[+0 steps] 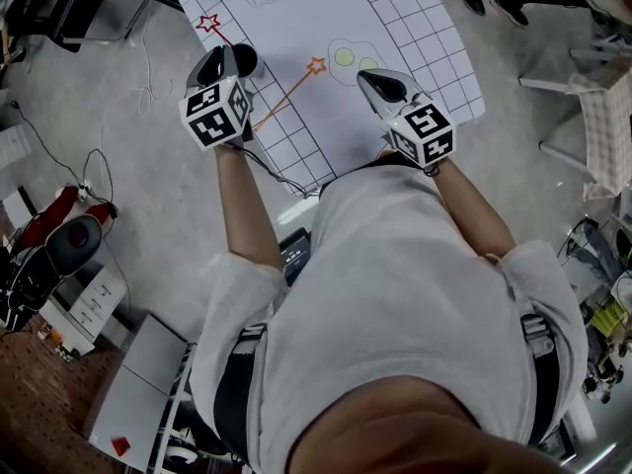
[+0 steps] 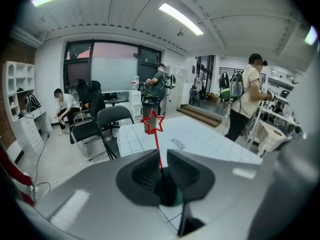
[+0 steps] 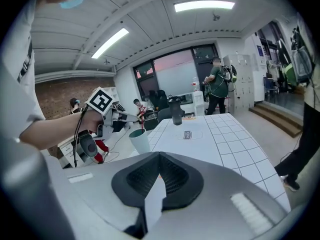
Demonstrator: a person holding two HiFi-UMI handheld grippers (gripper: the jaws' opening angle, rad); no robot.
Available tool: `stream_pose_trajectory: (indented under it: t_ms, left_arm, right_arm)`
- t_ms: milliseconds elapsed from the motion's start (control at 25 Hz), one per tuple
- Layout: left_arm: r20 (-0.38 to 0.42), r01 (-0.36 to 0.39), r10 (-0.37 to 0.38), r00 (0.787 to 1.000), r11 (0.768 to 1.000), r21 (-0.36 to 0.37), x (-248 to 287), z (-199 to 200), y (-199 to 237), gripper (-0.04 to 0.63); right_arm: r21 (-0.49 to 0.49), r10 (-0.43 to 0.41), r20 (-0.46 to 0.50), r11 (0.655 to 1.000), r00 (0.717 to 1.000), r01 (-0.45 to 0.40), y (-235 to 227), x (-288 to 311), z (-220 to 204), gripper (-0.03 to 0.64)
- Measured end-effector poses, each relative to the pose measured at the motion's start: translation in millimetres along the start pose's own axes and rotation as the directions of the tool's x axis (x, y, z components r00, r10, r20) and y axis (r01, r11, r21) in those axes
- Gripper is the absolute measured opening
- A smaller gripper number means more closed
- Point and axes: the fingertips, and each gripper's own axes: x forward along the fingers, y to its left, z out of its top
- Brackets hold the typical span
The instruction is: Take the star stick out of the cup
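Observation:
A thin red stick with an outlined star (image 2: 152, 121) on top rises from between the jaws of my left gripper (image 2: 161, 168), which is shut on its stem. Under those jaws shows the green cup (image 2: 173, 196). From the head view the red star stick (image 1: 208, 23) slants up-left from the left gripper (image 1: 229, 55), beside the dark mouth of the cup (image 1: 247, 61). The right gripper view shows the cup (image 3: 140, 140) standing on the table with the left gripper (image 3: 118, 115) above it. My right gripper (image 3: 160, 156) is shut and holds nothing; it hovers over the table's near right (image 1: 373, 80).
An orange star stick (image 1: 296, 85) lies flat on the white gridded table (image 1: 434, 57). A dark tumbler (image 3: 176, 110) stands farther back. Black chairs (image 2: 111, 123) stand at the table's far side. People stand and sit around the room. Cables lie on the floor (image 1: 94, 166).

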Motion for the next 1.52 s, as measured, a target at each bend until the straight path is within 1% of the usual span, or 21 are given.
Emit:
stream_pose_trajectory:
  t_ms: [40, 80, 200, 400, 520, 560, 600, 640, 800, 960, 1120, 1200, 1280, 1440, 1520]
  left_arm:
    - [-0.015, -0.004, 0.004, 1.0, 1.0, 0.007, 4, -2, 1, 0.063]
    - [-0.028, -0.008, 0.008, 1.0, 1.0, 0.013, 7, -3, 3, 0.079]
    - [-0.048, -0.014, 0.015, 0.999, 1.0, 0.012, 16, -6, 8, 0.086]
    - [-0.066, -0.001, 0.002, 0.998, 1.0, 0.022, 28, -6, 5, 0.104]
    - [-0.068, 0.006, -0.003, 0.998, 0.999, 0.04, 35, -6, 3, 0.1]
    - [-0.067, 0.008, -0.005, 0.998, 0.999, 0.047, 37, -5, 3, 0.079]
    - [-0.062, 0.01, -0.006, 0.998, 0.999, 0.051, 39, -4, 2, 0.038]
    - [-0.052, 0.01, -0.008, 0.999, 0.999, 0.05, 40, -2, 2, 0.024]
    - [0.035, -0.008, 0.006, 0.999, 0.999, 0.045, 26, 14, 1, 0.015]
    - [0.14, -0.056, 0.044, 0.989, 0.995, 0.082, -2, 43, 0, 0.015]
    - [0.266, -0.106, 0.074, 0.961, 0.988, 0.11, -43, 74, -1, 0.015]
    - [0.312, -0.12, 0.081, 0.947, 0.987, 0.11, -64, 82, -1, 0.015]
    - [0.34, -0.131, 0.09, 0.936, 0.986, 0.099, -81, 87, 0, 0.014]
    - [0.376, -0.175, 0.131, 0.917, 0.981, 0.087, -113, 88, 3, 0.015]
    - [0.406, -0.194, 0.143, 0.903, 0.977, 0.088, -132, 89, 2, 0.014]
  right_arm:
    - [0.007, -0.008, 0.0, 1.0, 1.0, 0.008, -1, 0, -1, 0.0]
    - [0.011, -0.013, 0.0, 1.0, 1.0, 0.013, -2, -1, -2, 0.0]
    - [0.013, -0.025, 0.002, 1.0, 1.0, 0.025, -2, -3, -3, 0.0]
    - [0.033, -0.068, 0.014, 0.997, 0.998, 0.067, -12, -16, -7, 0.0]
    - [0.046, -0.086, 0.019, 0.995, 0.996, 0.085, -18, -22, -10, 0.0]
    - [0.049, -0.091, 0.023, 0.995, 0.996, 0.089, -20, -23, -10, 0.0]
    - [0.05, -0.094, 0.027, 0.994, 0.995, 0.093, -22, -24, -10, 0.0]
    - [0.05, -0.096, 0.032, 0.994, 0.995, 0.094, -24, -25, -9, 0.0]
    - [0.05, -0.086, 0.043, 0.995, 0.995, 0.083, -23, -28, -7, 0.0]
    - [0.042, -0.063, 0.055, 0.997, 0.996, 0.061, -20, -30, -3, 0.0]
    - [0.013, -0.031, 0.082, 0.999, 0.996, 0.03, -15, -28, 6, 0.0]
    - [0.002, -0.007, 0.087, 1.0, 0.996, 0.007, -9, -26, 8, 0.0]
    - [-0.01, 0.015, 0.092, 1.0, 0.996, -0.014, -4, -24, 11, 0.0]
    - [-0.042, 0.06, 0.102, 0.998, 0.993, -0.056, 7, -22, 17, 0.0]
    - [-0.051, 0.081, 0.099, 0.996, 0.992, -0.076, 13, -20, 16, 0.0]
